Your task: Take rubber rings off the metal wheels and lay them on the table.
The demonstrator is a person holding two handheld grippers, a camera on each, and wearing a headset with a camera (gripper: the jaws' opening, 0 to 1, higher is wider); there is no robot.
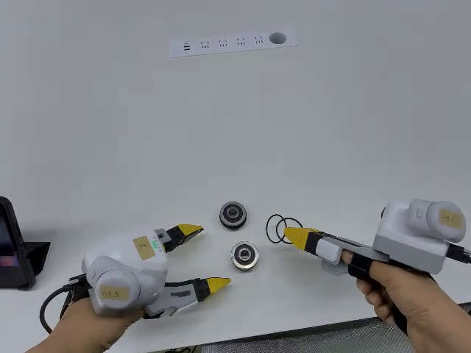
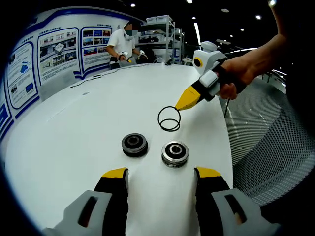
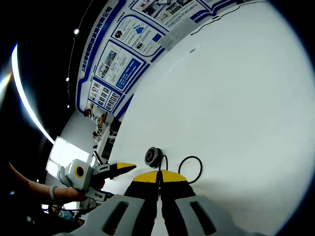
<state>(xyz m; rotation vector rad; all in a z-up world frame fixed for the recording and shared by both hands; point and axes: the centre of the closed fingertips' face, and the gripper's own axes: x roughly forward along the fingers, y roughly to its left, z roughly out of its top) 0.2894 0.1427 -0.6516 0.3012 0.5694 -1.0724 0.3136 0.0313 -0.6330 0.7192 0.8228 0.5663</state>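
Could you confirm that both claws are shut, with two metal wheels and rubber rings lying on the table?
Not quite: the left claw is open, as the left gripper view shows. The right claw is shut; the metal wheels and rubber rings lie on the table.

Bright, even overhead light, soft shadows, sharp focus; both gripper views bend strongly at the edges.

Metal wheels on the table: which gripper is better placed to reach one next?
Probably left. The left gripper is open, and the dark-rimmed metal wheel and the silver-rimmed metal wheel lie straight ahead of its jaws. The right gripper is shut, its yellow tip at the thin black rubber rings.
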